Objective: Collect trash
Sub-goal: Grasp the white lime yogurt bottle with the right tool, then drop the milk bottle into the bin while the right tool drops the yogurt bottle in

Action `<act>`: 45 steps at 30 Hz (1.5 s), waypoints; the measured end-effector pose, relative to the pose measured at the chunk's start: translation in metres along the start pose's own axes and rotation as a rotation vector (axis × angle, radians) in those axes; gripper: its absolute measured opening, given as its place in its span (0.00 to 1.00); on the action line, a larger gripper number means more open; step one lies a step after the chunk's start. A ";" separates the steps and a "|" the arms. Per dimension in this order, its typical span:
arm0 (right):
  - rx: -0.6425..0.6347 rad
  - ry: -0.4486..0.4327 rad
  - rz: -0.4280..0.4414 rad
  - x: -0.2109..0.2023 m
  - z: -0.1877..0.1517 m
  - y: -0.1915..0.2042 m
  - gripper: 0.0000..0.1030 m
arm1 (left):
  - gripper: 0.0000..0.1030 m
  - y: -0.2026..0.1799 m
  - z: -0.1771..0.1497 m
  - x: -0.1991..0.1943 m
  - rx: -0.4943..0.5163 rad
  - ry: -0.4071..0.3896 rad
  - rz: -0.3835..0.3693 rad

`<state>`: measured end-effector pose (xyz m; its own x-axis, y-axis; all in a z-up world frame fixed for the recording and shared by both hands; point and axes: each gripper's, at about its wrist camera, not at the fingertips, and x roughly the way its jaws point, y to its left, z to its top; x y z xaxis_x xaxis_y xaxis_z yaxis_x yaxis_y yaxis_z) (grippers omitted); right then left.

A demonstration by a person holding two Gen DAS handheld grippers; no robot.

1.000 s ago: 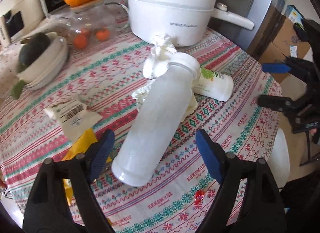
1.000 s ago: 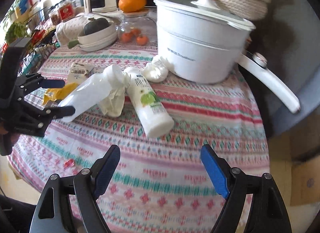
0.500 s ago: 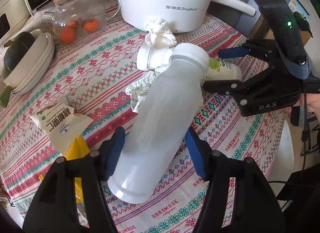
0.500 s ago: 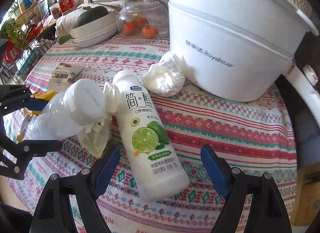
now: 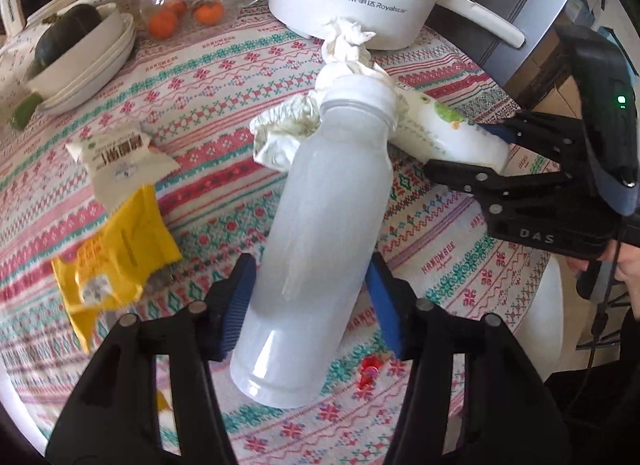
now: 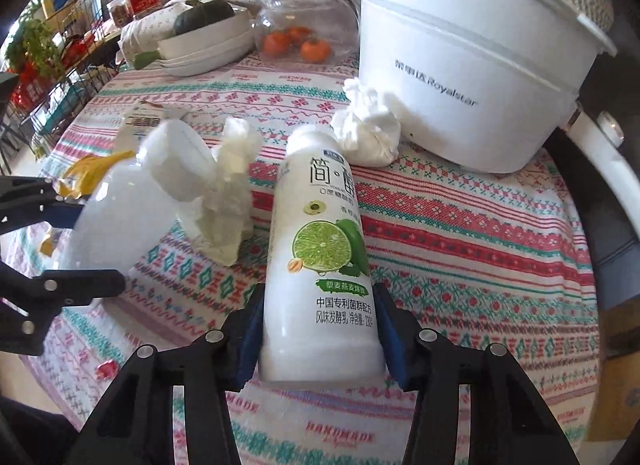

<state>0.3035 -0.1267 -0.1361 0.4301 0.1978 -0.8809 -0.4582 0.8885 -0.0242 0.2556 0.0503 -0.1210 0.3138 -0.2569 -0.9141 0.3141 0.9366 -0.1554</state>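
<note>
My left gripper [image 5: 312,297] is shut on a frosted white bottle [image 5: 320,233], its blue pads against the bottle's lower body. My right gripper [image 6: 320,329] is shut on a white lime-label yogurt bottle [image 6: 320,249] near its base. Both bottles lie on the patterned tablecloth [image 6: 460,233]. The lime bottle [image 5: 440,133] and the right gripper [image 5: 492,153] also show in the left wrist view. A crumpled tissue [image 6: 228,201] lies between the bottles. A knotted white bag [image 6: 368,133] sits by the pot. A yellow wrapper [image 5: 116,261] and a white wrapper [image 5: 120,153] lie to the left.
A white Royalstar pot [image 6: 460,49] with a long handle stands at the back. A glass teapot [image 6: 308,25] holding small oranges and stacked white dishes [image 5: 80,65] with a dark squash are behind. A small red scrap [image 5: 368,373] lies near the table's front edge.
Both grippers moved forward and closed: the left onto the frosted bottle, the right onto the lime bottle. One second ago both were open and farther back.
</note>
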 end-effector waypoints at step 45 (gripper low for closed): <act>0.244 0.216 0.007 -0.042 -0.084 -0.025 0.57 | 0.50 -0.062 -0.047 0.013 -0.086 0.205 -0.012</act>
<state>0.2313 -0.1917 -0.1382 0.2401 0.1352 -0.9613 -0.2499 0.9655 0.0734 0.1984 0.0003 -0.1406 0.1190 -0.2222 -0.9677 0.2367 0.9529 -0.1897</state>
